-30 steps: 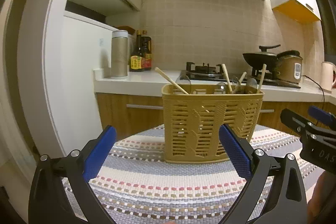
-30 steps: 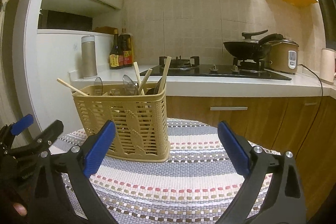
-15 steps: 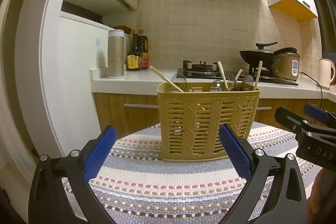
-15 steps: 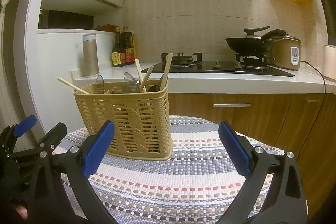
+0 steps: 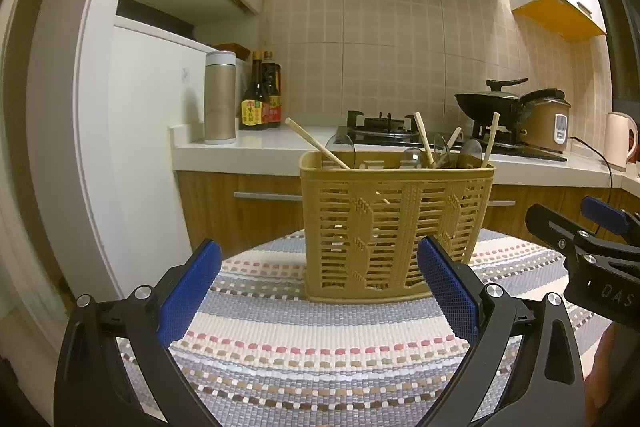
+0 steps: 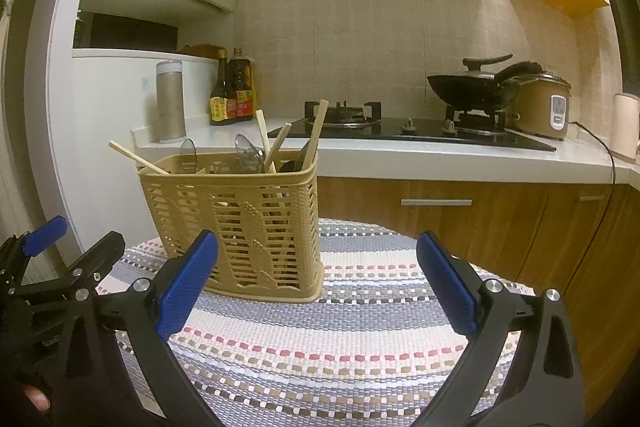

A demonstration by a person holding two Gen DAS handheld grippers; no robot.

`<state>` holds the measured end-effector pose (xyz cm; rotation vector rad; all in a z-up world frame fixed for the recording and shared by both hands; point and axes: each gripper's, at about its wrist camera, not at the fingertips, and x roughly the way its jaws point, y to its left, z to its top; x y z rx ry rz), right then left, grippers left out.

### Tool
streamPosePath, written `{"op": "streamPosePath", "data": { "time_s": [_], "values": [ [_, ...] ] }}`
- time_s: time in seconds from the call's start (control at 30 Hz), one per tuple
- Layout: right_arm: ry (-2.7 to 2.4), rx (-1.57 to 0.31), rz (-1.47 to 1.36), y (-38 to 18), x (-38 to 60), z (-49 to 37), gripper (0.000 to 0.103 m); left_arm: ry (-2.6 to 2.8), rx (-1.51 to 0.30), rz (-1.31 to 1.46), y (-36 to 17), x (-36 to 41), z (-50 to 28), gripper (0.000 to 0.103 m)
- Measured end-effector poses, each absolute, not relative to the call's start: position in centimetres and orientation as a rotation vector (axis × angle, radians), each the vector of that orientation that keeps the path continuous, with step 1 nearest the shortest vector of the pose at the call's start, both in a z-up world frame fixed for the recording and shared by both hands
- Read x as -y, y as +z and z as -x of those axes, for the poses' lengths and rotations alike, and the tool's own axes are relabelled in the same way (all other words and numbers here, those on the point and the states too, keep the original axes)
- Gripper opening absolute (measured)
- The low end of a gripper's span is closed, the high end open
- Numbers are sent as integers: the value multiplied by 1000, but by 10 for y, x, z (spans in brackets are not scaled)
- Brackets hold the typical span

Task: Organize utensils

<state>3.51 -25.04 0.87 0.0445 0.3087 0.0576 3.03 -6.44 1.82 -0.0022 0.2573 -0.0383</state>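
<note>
I have both sets of tongs spread wide and empty: the left tongs [image 5: 318, 287] sit low over the tabletop [image 5: 320, 355] with the basket [image 5: 394, 223] straight ahead and near, and the right tongs [image 6: 318, 285] point past the basket's right corner, its wall just beside my left pad. Nothing lies loose on the woven cloth that I can see, so I judge the step in hand is sorting what already stands in the basket. The one chopstick [image 5: 316, 143] leaning far out over the left rim looks like the piece to fix, while the other chopsticks [image 5: 424, 139] and the spoons [image 6: 248, 153] crowd the right end. To do it well I would come in from above with one pair of tongs, narrow them across the stick near its upper part, and lift along its own slant so it does not lever against the rim; the other tongs could steady the basket, which looks like light plastic and may slide or tip. The sticks are thin, smooth, pale wood, likely to roll between the ribbed blue pads. The spoon bowls are rounded and glossy. The basket walls are slotted lattice, tan and stiff; the cloth is coarse, striped weave.
</note>
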Motion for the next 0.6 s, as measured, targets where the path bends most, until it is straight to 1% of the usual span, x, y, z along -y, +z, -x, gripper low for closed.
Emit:
{"op": "streamPosePath", "data": {
  "time_s": [0.23,0.6],
  "values": [
    [62,-340,-48,5,251,-40,95,-39,-259,9,17,64,-29,95],
    [62,-338,-23,4,245,-39,95,-53,-265,-2,15,66,-29,95]
  ]
}}
